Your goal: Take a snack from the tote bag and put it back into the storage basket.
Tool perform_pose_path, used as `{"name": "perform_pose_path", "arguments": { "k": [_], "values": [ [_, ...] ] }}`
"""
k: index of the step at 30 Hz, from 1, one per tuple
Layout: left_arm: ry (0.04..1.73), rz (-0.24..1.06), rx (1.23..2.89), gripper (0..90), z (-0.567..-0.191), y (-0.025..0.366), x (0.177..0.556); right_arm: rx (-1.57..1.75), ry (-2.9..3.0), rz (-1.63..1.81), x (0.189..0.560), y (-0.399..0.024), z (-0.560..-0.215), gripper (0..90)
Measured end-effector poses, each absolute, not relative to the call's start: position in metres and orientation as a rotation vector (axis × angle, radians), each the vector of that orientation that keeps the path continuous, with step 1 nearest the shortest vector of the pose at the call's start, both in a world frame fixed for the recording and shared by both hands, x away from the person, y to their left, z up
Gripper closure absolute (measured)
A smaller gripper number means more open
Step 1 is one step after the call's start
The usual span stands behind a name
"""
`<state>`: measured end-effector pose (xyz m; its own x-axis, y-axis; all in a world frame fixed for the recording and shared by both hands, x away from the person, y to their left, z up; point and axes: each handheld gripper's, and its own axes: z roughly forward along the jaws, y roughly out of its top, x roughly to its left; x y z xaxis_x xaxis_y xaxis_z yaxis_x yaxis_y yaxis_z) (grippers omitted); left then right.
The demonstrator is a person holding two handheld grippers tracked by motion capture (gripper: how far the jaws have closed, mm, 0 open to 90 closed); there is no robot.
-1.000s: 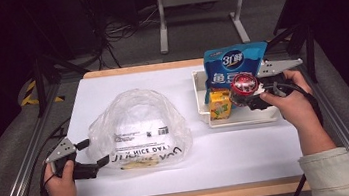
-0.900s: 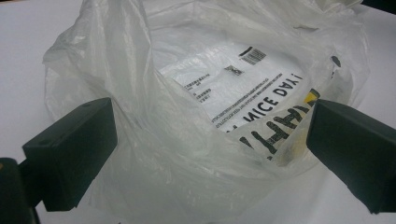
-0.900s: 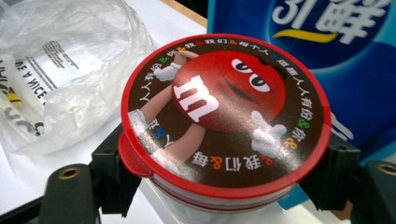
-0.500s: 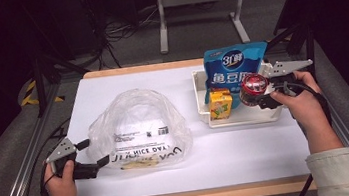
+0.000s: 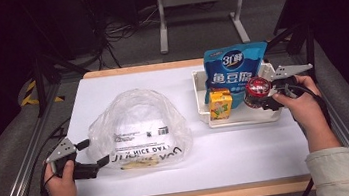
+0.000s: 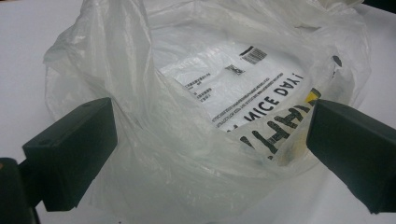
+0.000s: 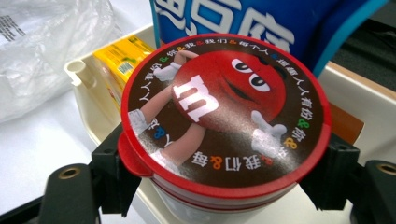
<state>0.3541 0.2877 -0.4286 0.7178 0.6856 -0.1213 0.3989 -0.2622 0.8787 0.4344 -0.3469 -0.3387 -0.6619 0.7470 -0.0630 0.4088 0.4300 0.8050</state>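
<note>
Nearest the person, the left tongs (image 5: 93, 153) rest on the white counter (image 5: 249, 149) at the near-left edge of the clear plastic bag (image 5: 138, 130). In the left gripper view the bag (image 6: 224, 93) bulges between the two black jaws, which stand wide apart and do not pinch it, so these tongs are released. The bag is thin, soft film that will crumple and slide; a fold of the rim at its mouth looks like the best place to take hold. Its print reads "NICE DAY", reversed as seen through the film, with a barcode and small text too fine to read.

Farther along, on the right, the right tongs (image 5: 263, 98) are clenched around a round red M&M's tub (image 5: 257, 90), which sits over the right part of the white tray (image 5: 202, 99); I cannot tell whether it rests on the tray floor or hangs just above it. In the right gripper view the jaws press the tub (image 7: 224, 112) on opposite sides just under the lid's rim. It is a stiff, smooth container, probably light, and could slip or tilt if the grip loosens; the hold beneath the lip seems sound. The lid shows the red candy character with a white "m" and a ring of Chinese characters with "&" signs.

Beside it in the tray stands a yellow drink carton (image 5: 220, 105), label unreadable. Behind both leans a blue snack pouch (image 5: 233, 68) with large white Chinese lettering.
</note>
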Motion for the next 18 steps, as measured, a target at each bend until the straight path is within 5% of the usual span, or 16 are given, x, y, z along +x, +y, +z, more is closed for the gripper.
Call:
{"name": "perform_pose_path", "arguments": {
  "k": [18],
  "values": [
    [0.842, 0.348, 1.890, 2.4, -0.428, 0.288, 0.354, 1.008, 2.291, 1.076, 0.444, -0.352, -0.369, 25.5]
  ]
}}
